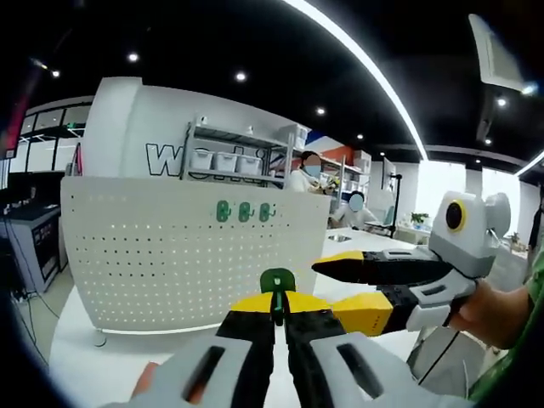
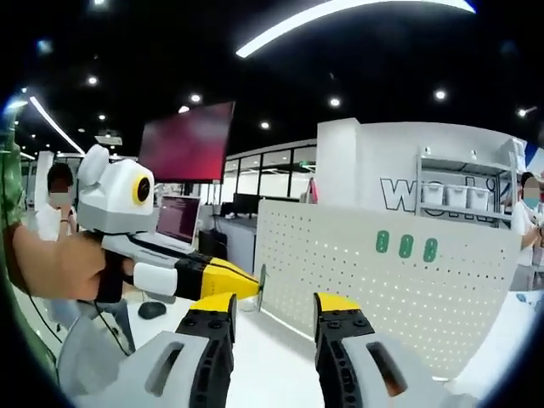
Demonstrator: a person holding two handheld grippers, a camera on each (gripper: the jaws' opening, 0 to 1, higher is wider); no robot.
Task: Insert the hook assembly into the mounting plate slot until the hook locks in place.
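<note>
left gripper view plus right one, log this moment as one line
left gripper: shut on green hook | right gripper: open, empty | pegboard: upright, three green hooks mounted | hook in hand: not yet inserted

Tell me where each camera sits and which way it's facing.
Left gripper view: rides the left gripper, shut on a green hook, facing the pegboard; the right gripper and a hand enter from the right.
Right gripper view: rides the open right gripper, facing the pegboard's left end.
Shared: pegboard, three mounted hooks.
</note>
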